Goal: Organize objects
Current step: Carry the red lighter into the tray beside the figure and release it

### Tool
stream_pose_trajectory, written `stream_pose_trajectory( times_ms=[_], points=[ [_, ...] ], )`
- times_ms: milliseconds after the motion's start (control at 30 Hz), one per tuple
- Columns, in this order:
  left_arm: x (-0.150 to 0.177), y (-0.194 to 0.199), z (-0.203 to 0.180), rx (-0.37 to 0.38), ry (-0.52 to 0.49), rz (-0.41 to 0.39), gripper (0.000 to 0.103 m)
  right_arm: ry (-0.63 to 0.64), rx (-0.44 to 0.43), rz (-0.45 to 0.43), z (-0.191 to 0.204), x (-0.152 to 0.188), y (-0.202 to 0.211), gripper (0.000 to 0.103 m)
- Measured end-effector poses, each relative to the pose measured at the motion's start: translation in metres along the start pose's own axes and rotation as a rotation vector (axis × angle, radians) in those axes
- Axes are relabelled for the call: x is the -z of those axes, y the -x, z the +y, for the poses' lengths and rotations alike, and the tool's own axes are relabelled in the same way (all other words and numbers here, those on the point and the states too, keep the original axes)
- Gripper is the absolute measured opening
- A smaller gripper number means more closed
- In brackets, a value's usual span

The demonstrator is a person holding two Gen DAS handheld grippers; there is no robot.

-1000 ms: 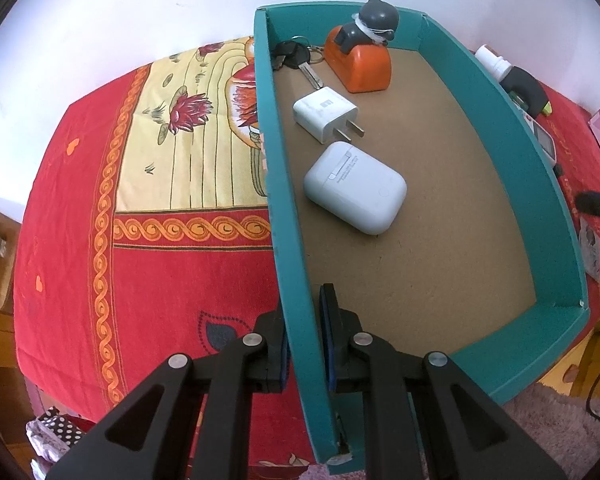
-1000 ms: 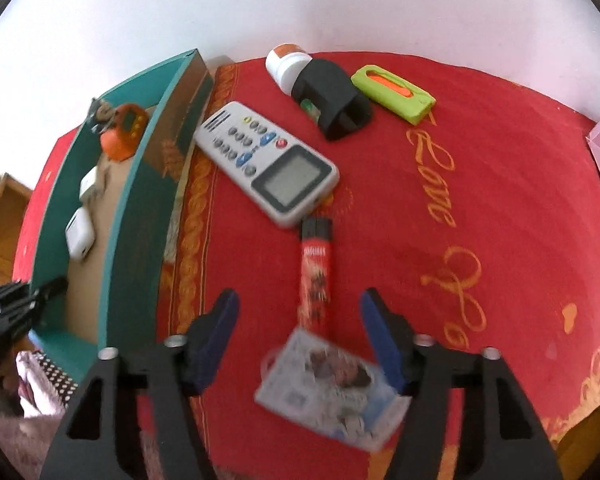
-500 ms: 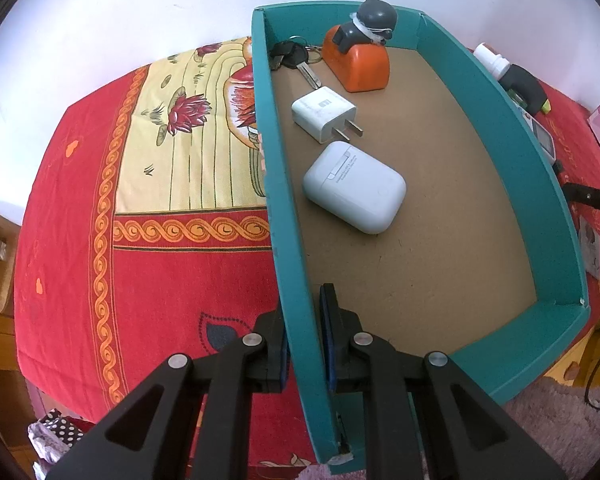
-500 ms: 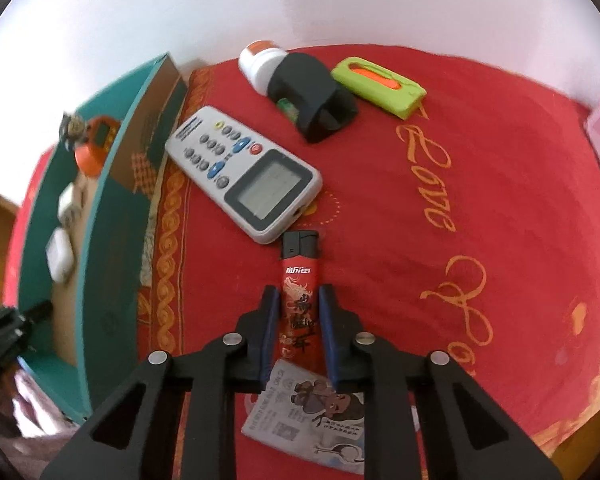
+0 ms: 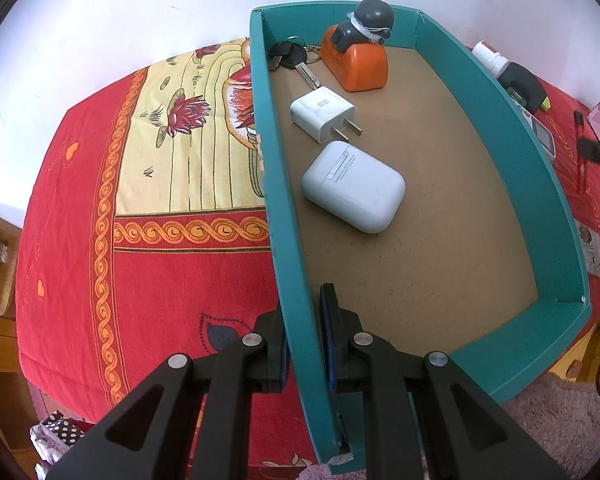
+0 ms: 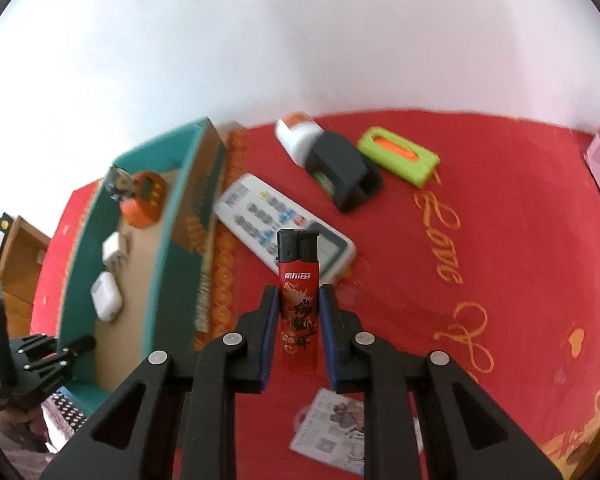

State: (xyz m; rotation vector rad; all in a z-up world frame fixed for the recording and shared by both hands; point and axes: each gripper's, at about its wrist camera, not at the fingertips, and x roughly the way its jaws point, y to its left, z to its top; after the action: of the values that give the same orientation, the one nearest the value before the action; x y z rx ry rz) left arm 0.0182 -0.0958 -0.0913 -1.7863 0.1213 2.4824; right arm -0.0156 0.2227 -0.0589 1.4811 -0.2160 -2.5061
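A red patterned cloth (image 6: 500, 240) covers the counter under a plain white wall, with a teal box (image 5: 556, 216) standing at its left end. Inside the box lie a white earbud case (image 5: 354, 186), a white charger plug (image 5: 320, 114), a bunch of keys (image 5: 292, 58) and an orange cat-topped timer (image 5: 358, 60). The left claw (image 5: 304, 344) is clenched over the box's near left wall, one pad outside and one inside, bracing it. The right claw (image 6: 299, 324) grips a red lighter (image 6: 299, 304) by its body, black cap pointing away; the lighter appears lifted clear of the cloth, above a printed card (image 6: 340, 436). Left on the cloth are a white remote (image 6: 260, 220), a black holder with a white bottle (image 6: 328, 160) and a green utility knife (image 6: 398, 158). The step in hand looks like carrying the lighter to the box. The next move calls for swinging the right claw leftwards over the box's right wall, lowering onto the bare brown floor beside the earbud case, and only then releasing, while the left claw holds the box steady.
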Motion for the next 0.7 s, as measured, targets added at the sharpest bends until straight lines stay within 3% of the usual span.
stream_pose_trajectory(
  times_ms=[333, 700],
  points=[
    [0.001, 0.000, -0.001, -0.001, -0.001, -0.001, 0.012, 0.110, -0.090, -0.070, 0.065, -0.023, 0.023, 0.021],
    [0.000, 0.001, 0.000, 0.001, 0.001, -0.004, 0.012, 0.207, -0.199, 0.007, 0.126, -0.033, -0.003, 0.021]
  ],
)
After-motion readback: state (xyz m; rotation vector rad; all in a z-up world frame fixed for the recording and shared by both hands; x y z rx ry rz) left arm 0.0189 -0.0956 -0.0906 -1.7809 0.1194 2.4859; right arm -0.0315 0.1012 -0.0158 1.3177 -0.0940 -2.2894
